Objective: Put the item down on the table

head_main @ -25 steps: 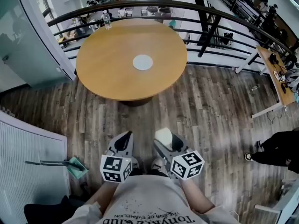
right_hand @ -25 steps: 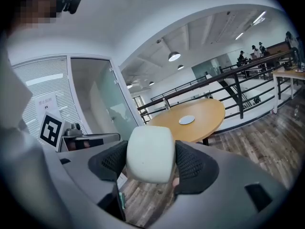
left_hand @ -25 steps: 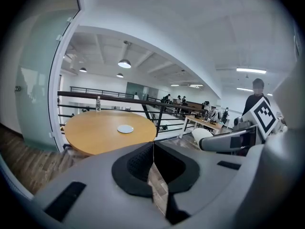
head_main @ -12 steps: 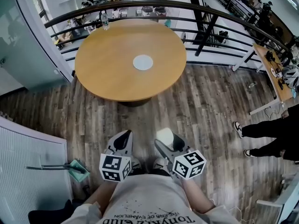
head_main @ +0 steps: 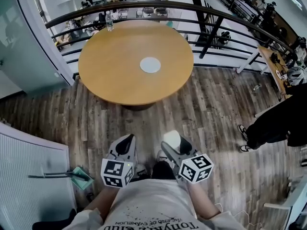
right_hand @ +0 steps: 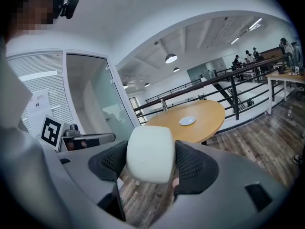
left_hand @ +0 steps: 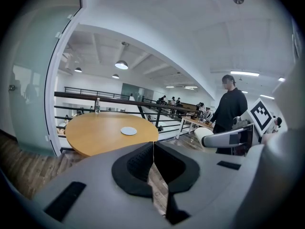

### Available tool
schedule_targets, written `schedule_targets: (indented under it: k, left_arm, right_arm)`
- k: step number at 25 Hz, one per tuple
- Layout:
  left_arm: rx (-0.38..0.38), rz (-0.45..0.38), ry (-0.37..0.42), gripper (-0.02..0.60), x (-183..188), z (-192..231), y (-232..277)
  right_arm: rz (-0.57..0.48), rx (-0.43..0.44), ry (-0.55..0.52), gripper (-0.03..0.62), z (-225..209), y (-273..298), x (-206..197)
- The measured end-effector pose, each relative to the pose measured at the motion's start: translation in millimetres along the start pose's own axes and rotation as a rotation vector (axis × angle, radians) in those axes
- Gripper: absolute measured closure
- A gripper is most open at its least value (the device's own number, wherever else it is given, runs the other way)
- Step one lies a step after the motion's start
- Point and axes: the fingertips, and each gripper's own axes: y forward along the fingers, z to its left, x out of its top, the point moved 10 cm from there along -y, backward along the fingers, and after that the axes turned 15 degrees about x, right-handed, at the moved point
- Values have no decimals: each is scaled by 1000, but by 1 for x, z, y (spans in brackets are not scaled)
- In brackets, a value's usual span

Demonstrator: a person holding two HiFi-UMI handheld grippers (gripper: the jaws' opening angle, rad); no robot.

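My right gripper [right_hand: 149, 162] is shut on a white rounded block [right_hand: 149, 153], which sits squeezed between its black pads. In the head view that white block [head_main: 171, 139] shows at the tip of the right gripper [head_main: 173, 143], held low over the wood floor, close to my body. My left gripper [head_main: 123, 146] hangs beside it with its jaws together and nothing between them; in the left gripper view its pads [left_hand: 143, 162] touch. The round wooden table [head_main: 110, 75] stands ahead, some way beyond both grippers, with a small white disc [head_main: 150, 64] near its middle.
A clear bottle [head_main: 109, 21] stands at the table's far edge. A dark railing [head_main: 216, 11] curves behind the table. A person in black [head_main: 280, 121] stands on the floor at the right. A white panel [head_main: 29, 171] and a dustpan [head_main: 82, 177] lie at the left.
The person in black at the right has stepped closer into view. Both grippers and the white block hold almost the same place near my body.
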Motion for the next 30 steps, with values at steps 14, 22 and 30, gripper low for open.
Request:
schedule_targets:
  k: [14,22,30]
  left_arm:
    - [23,-1,-1,558,22,30,85]
    - [70,0,-15,558,69,44,192]
    - [102,1,-31,558,98,41,299]
  right_arm:
    - [1,29,9,281,-67,71,30]
    - [32,78,-30,281,-154,139,99]
    - [67,105,-84,281,-245,186,144]
